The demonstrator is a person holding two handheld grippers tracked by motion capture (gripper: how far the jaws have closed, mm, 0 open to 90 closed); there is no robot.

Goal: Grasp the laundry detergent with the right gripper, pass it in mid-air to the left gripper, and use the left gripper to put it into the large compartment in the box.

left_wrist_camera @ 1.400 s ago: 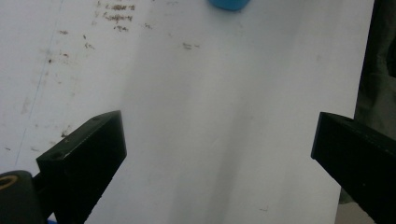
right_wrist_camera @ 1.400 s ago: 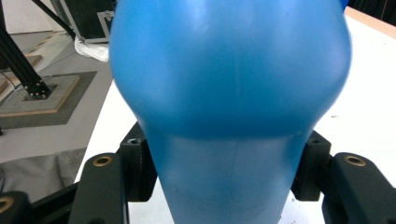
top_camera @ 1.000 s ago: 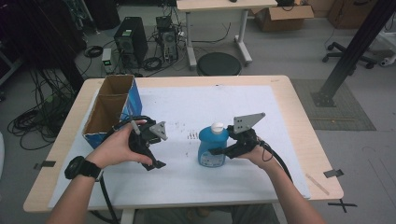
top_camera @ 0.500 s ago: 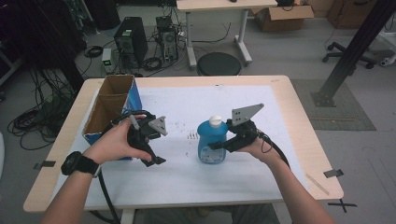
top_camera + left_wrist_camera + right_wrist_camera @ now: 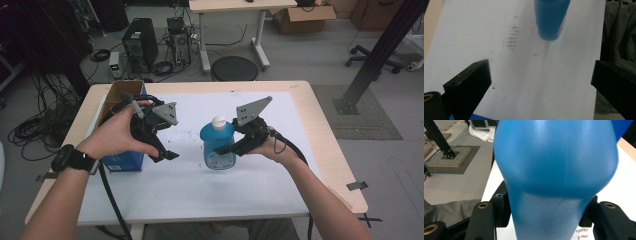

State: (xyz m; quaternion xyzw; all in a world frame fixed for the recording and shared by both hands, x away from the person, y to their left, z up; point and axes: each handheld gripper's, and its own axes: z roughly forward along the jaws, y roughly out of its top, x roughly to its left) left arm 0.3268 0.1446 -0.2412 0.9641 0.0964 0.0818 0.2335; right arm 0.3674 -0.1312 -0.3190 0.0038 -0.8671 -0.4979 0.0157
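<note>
Surface: white sheet (image 5: 260, 175) over a wooden top.
Bottle: blue bottle (image 5: 218, 145), mid-surface.
Right gripper (image 5: 227, 149): fingers clamp the bottle.
Left gripper (image 5: 167, 156): fingers wide apart, empty.

Both my forearms come in from the bottom of the high view. My left hand (image 5: 117, 135), watch on the wrist, grips the left gripper (image 5: 167, 156); jaws angle down and to the right, standing wide apart with nothing between them. My right hand (image 5: 270, 147) holds the right gripper (image 5: 220, 150) roughly level, pointing left, grey plate up. In the right gripper view its jaws are clamped on both sides of the blue bottle (image 5: 554, 170). Arms spread, grippers well apart, tips facing each other.
</note>
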